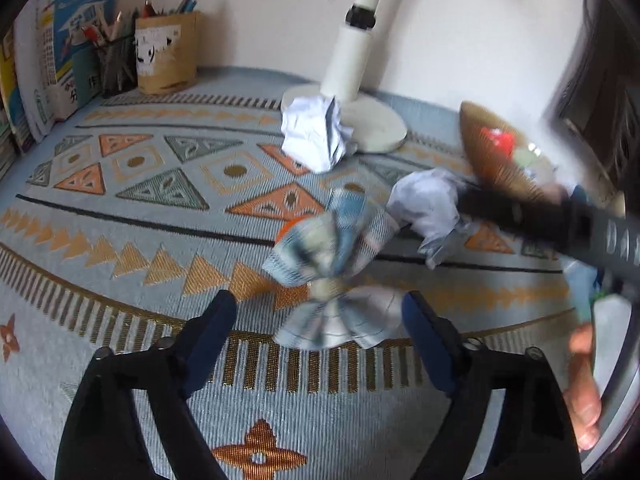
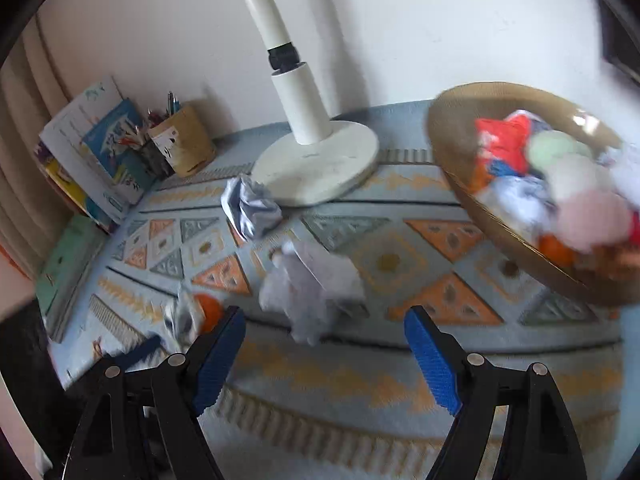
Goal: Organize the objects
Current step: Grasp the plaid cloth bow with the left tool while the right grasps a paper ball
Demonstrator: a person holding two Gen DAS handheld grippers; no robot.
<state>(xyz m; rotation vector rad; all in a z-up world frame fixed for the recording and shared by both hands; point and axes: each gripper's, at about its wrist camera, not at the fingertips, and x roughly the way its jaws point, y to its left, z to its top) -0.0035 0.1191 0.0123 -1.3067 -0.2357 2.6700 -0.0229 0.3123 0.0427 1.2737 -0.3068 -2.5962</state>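
So the left gripper (image 1: 320,316) is spread wide over the patterned tablecloth (image 1: 132,240), with a blurry twisted blue-and-white wrapper (image 1: 332,268) sitting between its blue pads (image 1: 218,320). The pads aren't pressing on it, there's a gap on both sides, so nothing is held. A bit of something orange (image 1: 290,226) peeks out just behind the wrapper.

The right gripper (image 2: 326,344) is also open with nothing in it, and a crumpled paper ball (image 2: 312,280) lies just beyond its fingertips. A second crumpled paper ball (image 2: 250,206) is farther back, touching the round base of the white lamp (image 2: 316,164).

Over on the right there's a brown bowl (image 2: 452,148), tilted and already holding a heap of colourful bits. In the far left corner there's a pencil cup (image 1: 168,56) and some books (image 1: 68,52) against the wall.
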